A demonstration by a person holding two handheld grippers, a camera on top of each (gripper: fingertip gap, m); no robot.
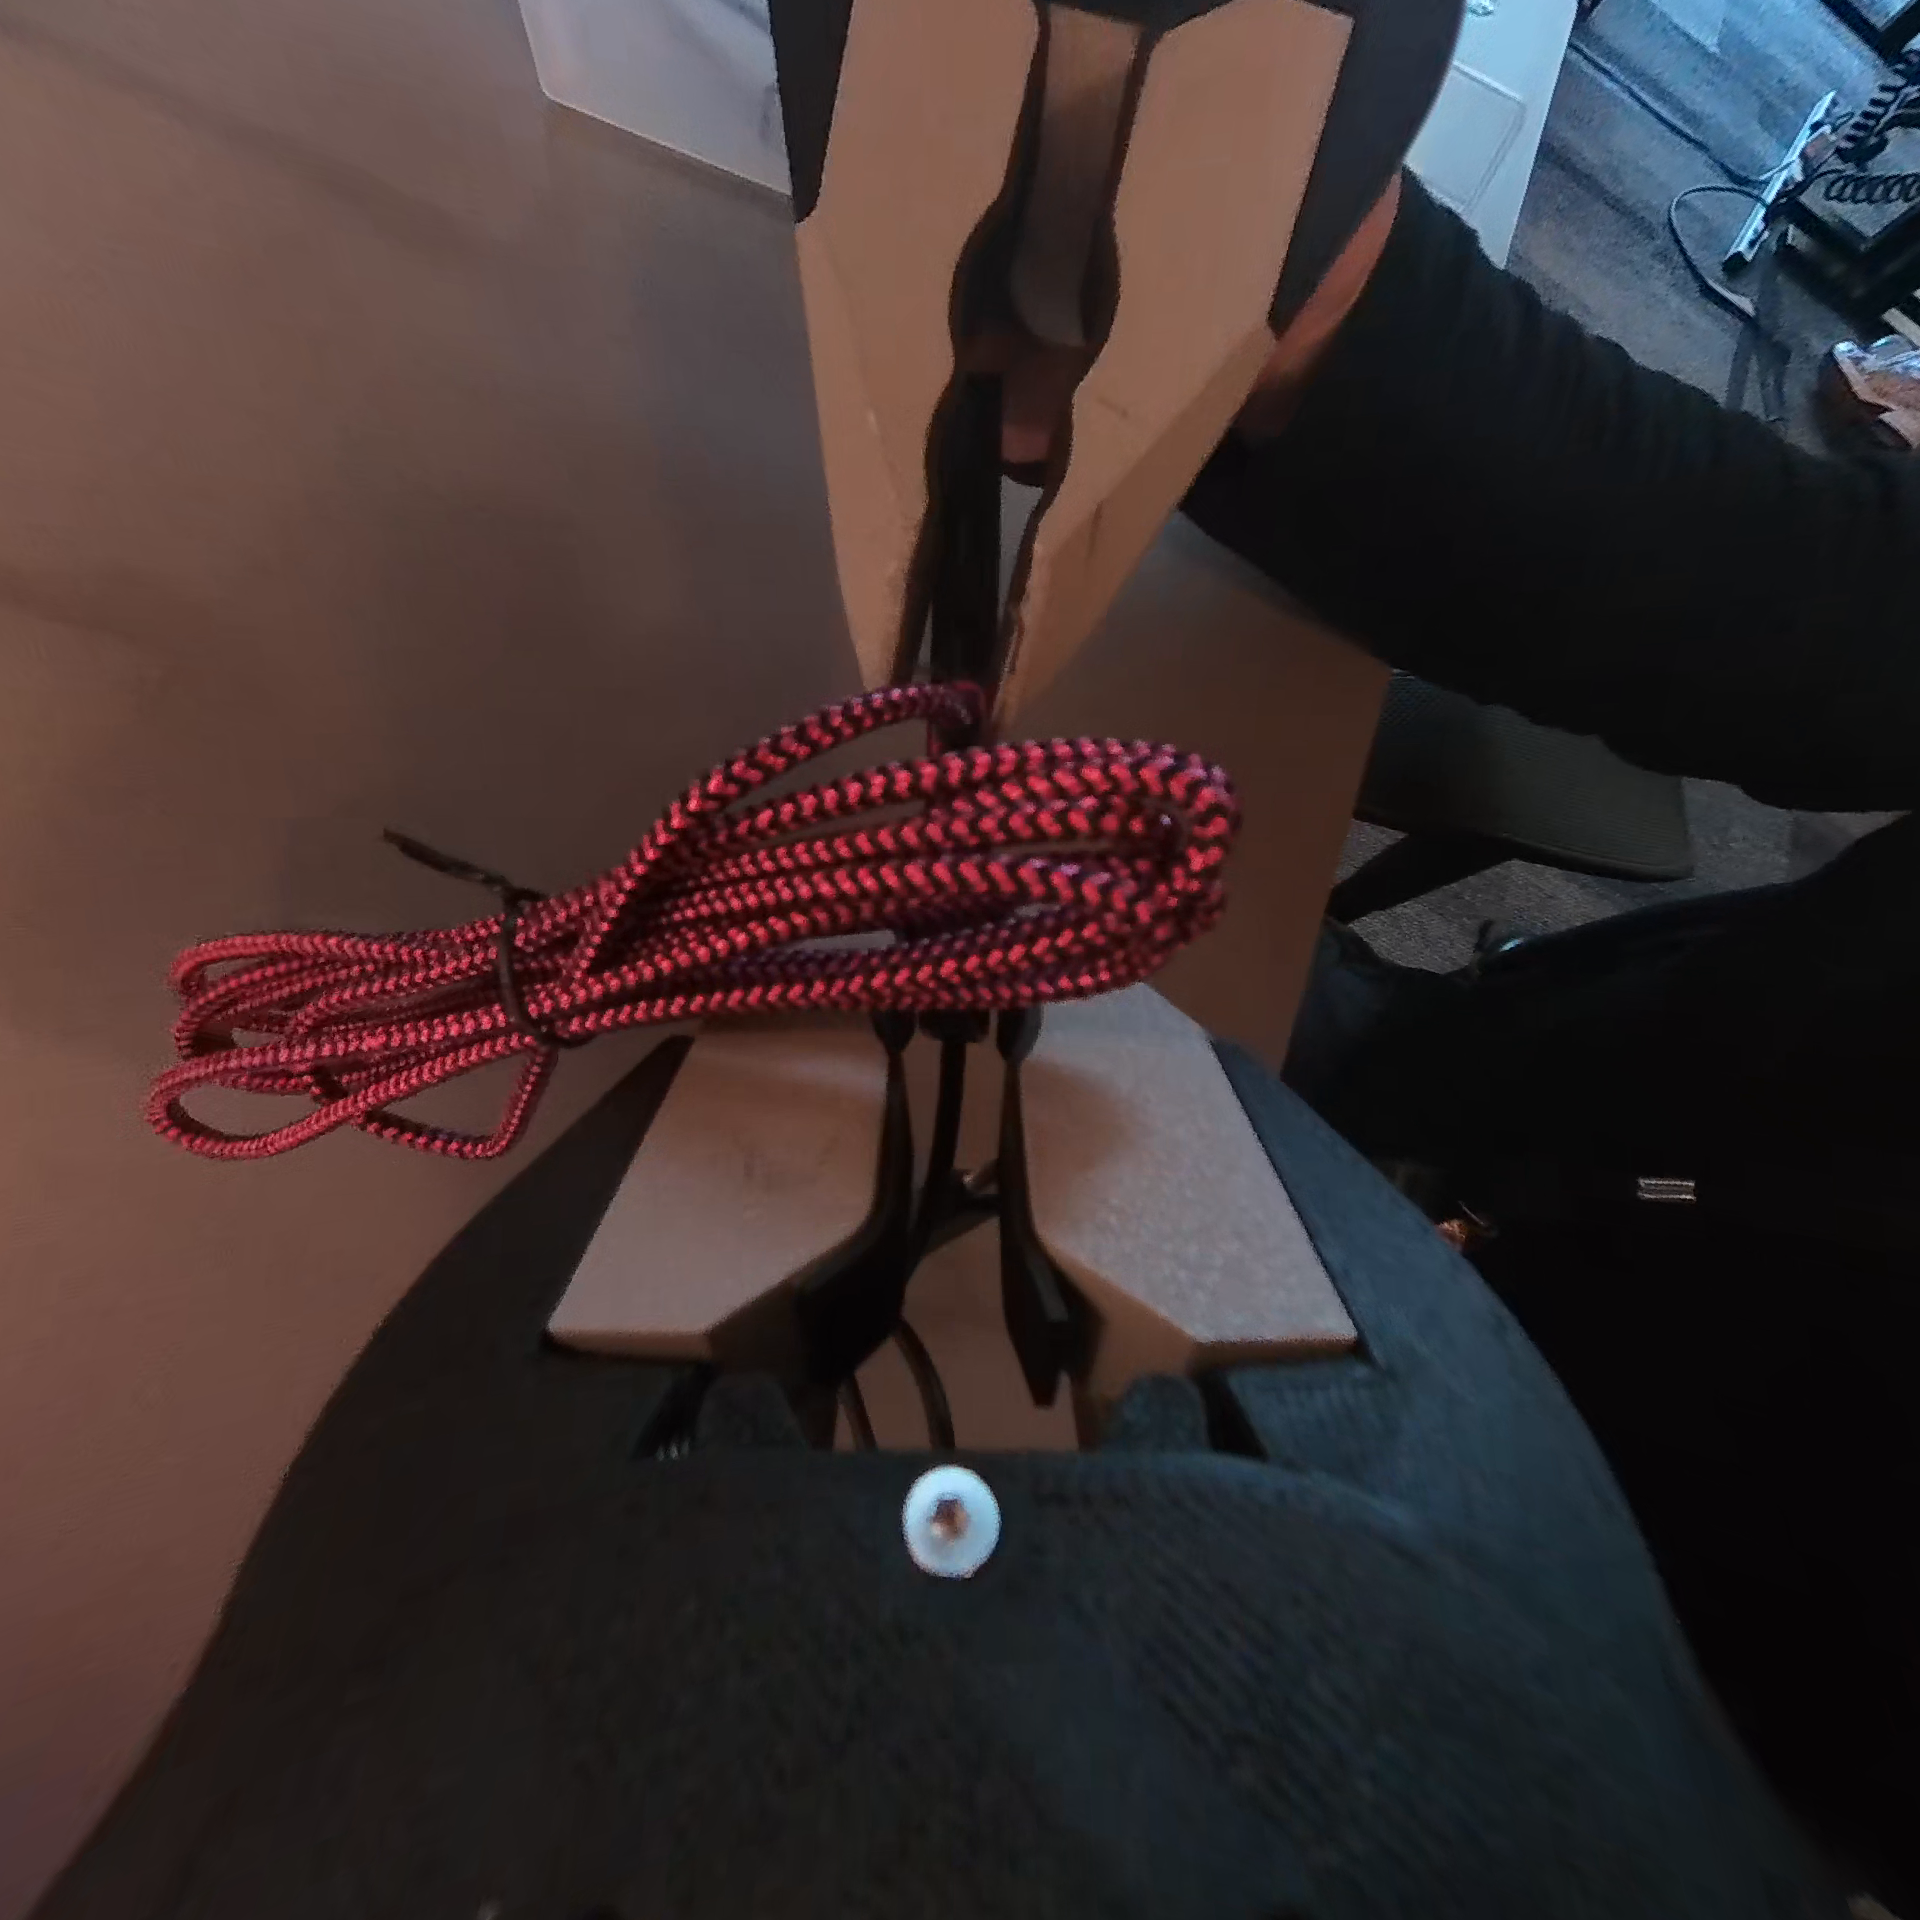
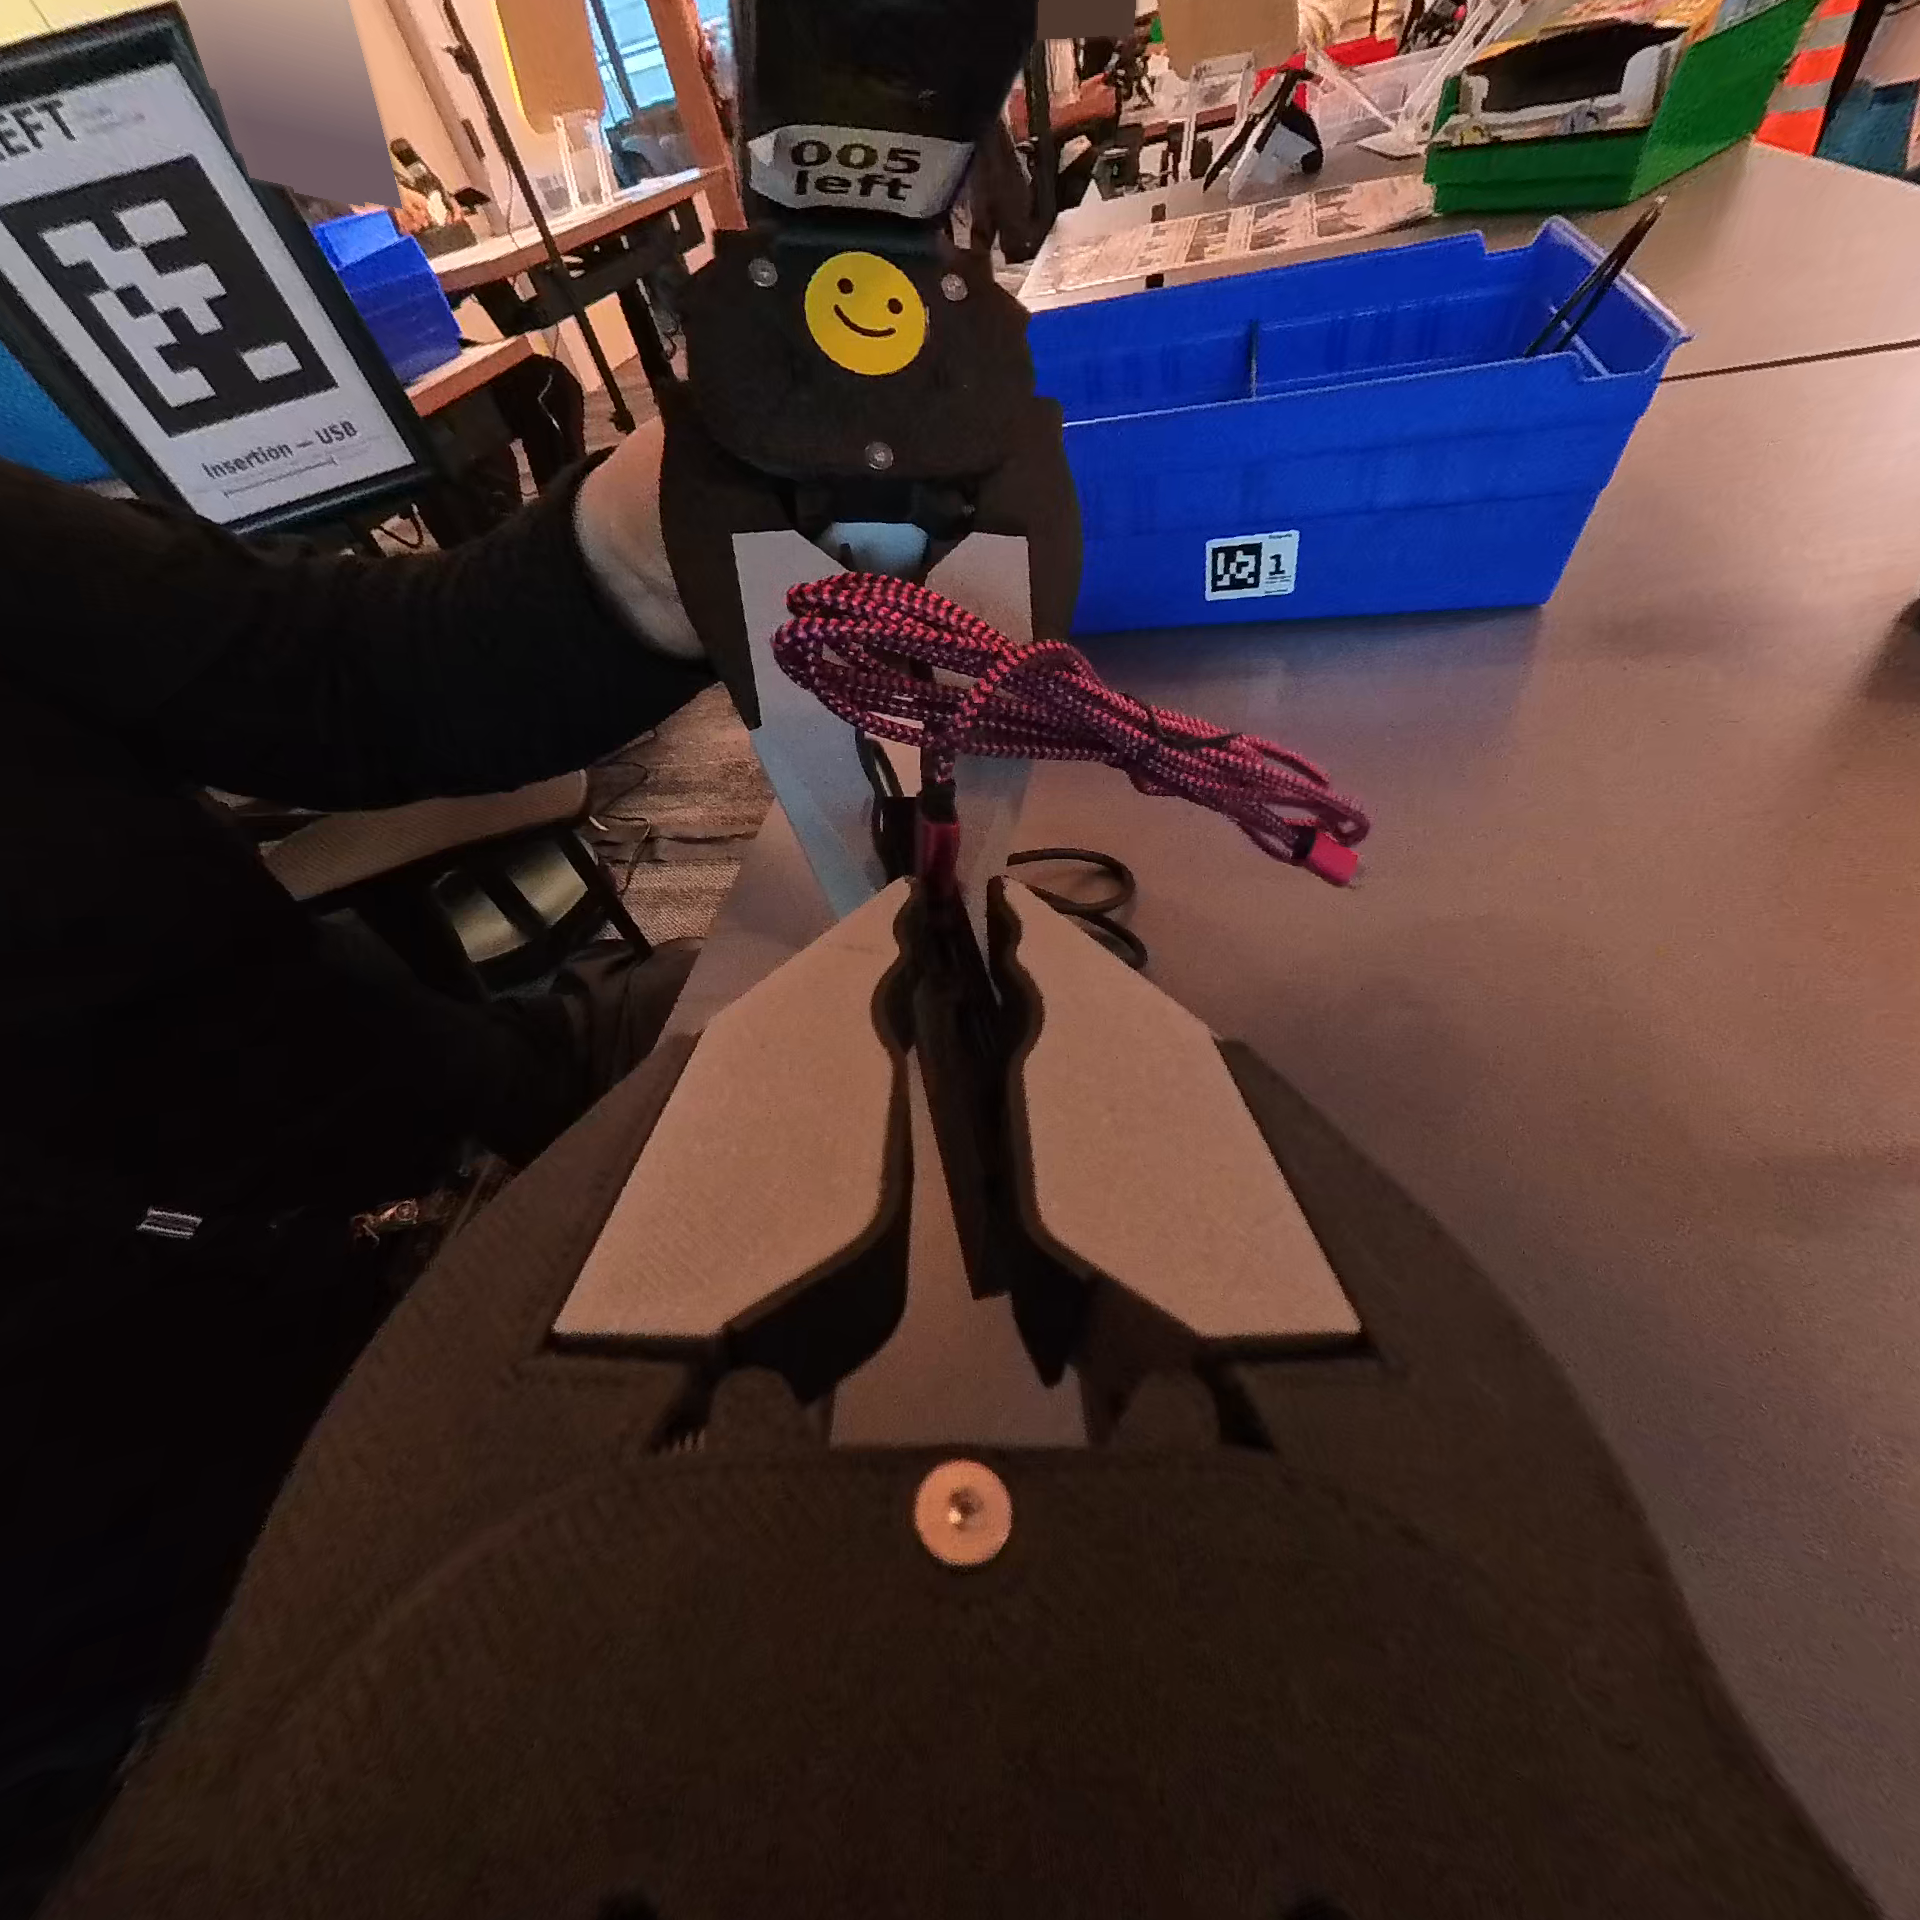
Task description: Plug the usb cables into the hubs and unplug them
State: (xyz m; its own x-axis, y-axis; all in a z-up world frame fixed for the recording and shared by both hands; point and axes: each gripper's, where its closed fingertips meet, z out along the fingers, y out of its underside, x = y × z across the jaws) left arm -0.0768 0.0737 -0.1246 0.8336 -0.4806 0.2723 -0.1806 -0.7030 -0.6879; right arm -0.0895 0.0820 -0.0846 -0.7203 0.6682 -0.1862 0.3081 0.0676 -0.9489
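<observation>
While both grippers face each other tip to tip above the table edge, the right gripper [image 2: 951, 894] has its jaws drawn nearly together, pinching a dark red connector [image 2: 940, 842] with the black hub body running back between its fingers. Opposite it, the left gripper [image 1: 951, 1039] also stands with jaws narrowed; something black lies between its fingers, with thin black leads trailing back, but the bundle hides the tips, so whether they clamp it cannot be told. Directly above the meeting point, the red-and-black braided cable [image 1: 831, 904] hangs in a coiled bundle, bound by a black tie [image 1: 509, 951] near one end, its loops draped sideways off the left gripper's tips and clear of the table. In the right wrist view, the bundle's far end carries a red plug [image 2: 1335, 860], free in the air. Each tool is held by a person's arm in a black sleeve [image 2: 312, 644], reaching in from the side. Below lies the grey table [image 2: 1558, 935], with a loop of black cord [image 2: 1091, 883] resting on it just beyond the fingers. Farther back stands a blue bin [image 2: 1351, 436] and, to the left, a framed marker board [image 2: 197, 301].
</observation>
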